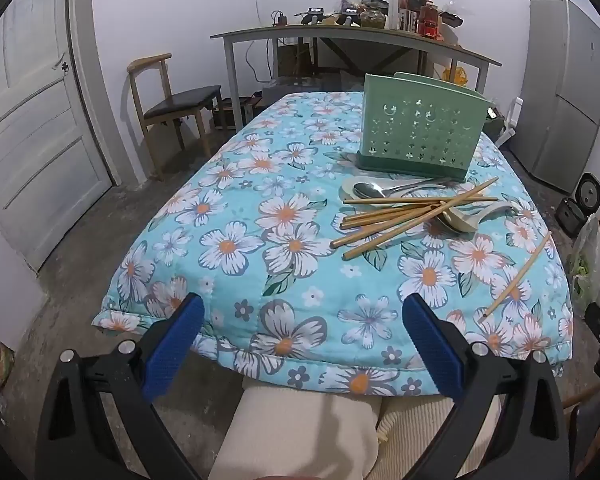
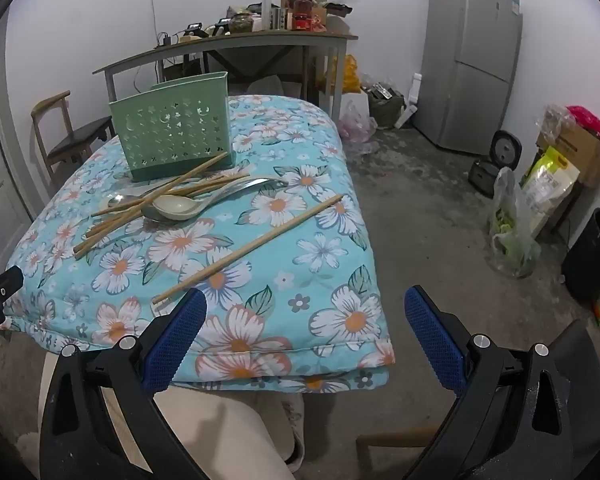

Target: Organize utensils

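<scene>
On quilt: green holder [image 1: 420,132] interior unseen | chopsticks [image 1: 400,220] outside | both claws spread

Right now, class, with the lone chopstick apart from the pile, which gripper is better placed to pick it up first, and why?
Probably the right gripper: it is open, and the lone chopstick ends just beyond its left finger. From the left gripper, also open, it lies off to the right.

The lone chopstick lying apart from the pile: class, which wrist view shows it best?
The right wrist view: the lone chopstick lies whole, large and central on the floral cloth. The left wrist view shows it smaller, near the right edge.
</scene>
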Available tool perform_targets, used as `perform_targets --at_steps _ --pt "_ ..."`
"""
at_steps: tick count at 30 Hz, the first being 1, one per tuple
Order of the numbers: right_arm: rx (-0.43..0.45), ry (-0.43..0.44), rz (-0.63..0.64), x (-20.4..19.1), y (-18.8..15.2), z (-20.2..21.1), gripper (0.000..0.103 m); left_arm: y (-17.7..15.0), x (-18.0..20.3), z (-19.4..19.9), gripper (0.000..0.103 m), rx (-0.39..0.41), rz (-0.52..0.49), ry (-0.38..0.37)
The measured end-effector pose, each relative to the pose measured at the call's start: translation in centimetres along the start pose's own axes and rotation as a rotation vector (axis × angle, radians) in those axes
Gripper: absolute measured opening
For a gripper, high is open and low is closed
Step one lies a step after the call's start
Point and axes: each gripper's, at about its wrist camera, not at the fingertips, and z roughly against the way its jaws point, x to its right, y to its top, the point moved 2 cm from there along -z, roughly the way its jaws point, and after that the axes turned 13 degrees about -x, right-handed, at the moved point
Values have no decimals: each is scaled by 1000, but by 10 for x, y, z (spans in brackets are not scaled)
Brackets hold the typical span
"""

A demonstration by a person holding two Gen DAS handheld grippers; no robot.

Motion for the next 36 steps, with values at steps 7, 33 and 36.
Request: perform_targets --at_steps 7,33,36 --pt "-3 2 -1 -2 1 -1 95 2 5 -3 97 -2 2 8" --pt "15 1 15 1 5 4 95 8 -4 3 97 14 2 4" --pt "20 3 16 1 5 4 95 8 -6 2 97 8 11 6"
